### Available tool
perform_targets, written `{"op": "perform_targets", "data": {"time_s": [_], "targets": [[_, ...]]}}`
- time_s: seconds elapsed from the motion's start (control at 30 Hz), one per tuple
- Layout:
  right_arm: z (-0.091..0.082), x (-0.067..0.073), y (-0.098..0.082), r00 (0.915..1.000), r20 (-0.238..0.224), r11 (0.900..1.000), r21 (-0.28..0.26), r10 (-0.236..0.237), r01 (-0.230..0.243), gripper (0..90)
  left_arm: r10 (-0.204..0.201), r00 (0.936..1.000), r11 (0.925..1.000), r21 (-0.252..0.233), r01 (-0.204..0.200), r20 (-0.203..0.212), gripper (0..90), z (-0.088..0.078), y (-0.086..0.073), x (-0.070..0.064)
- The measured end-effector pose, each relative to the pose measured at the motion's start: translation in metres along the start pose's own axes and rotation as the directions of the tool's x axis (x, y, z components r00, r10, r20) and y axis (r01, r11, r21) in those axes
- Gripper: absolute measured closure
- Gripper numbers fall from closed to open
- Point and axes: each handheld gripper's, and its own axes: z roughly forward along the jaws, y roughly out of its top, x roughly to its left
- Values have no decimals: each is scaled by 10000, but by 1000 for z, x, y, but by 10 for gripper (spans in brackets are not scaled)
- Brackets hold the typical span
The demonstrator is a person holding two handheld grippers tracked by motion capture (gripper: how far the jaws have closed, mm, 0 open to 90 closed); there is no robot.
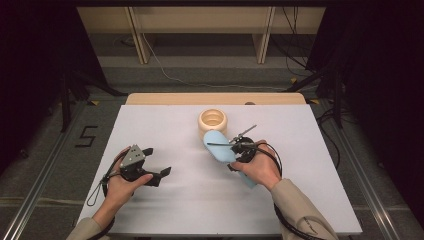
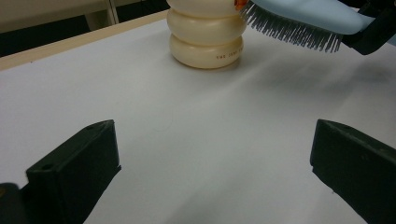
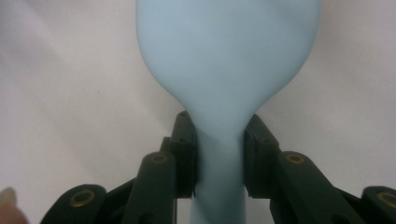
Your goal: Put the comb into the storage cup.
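Observation:
A light blue hairbrush (image 1: 220, 145) hangs above the white table, bristles down, its head next to a cream ribbed cup (image 1: 212, 121). My right gripper (image 1: 235, 148) is shut on the brush's neck; in the right gripper view both pads (image 3: 187, 154) press the handle of the hairbrush (image 3: 224, 70). The left gripper view shows the hairbrush bristles (image 2: 294, 32) just right of the cup (image 2: 205, 39). My left gripper (image 1: 157, 167) rests low at the left of the table, open, with only bare table between its fingers (image 2: 77, 168).
The white table (image 1: 165, 130) has a wooden strip along its far edge (image 1: 215, 98). Beyond it are a grey floor, a white cable and wooden furniture legs. Dark stands flank both sides.

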Motion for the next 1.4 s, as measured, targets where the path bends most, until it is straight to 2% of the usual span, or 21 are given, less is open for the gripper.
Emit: {"op": "perform_targets", "data": {"time_s": [0.27,0.7,0.87,1.4], "targets": [[-5,1,2,10000,30,9993,-362,12,-11,701,-4,10000,10000,-16,4,6,8,0,0,0],[-9,2,2,10000,-21,9989,-468,-2,1,701,7,10000,10000,-3,-7,21,9,0,0,0],[-14,3,3,10000,36,9973,-729,-46,48,702,6,10000,10000,-12,-6,8,8,0,0,0],[-20,3,5,9995,-68,9854,-1672,315,-322,701,31,10000,10000,-5,-31,40,9,0,0,0]]}}
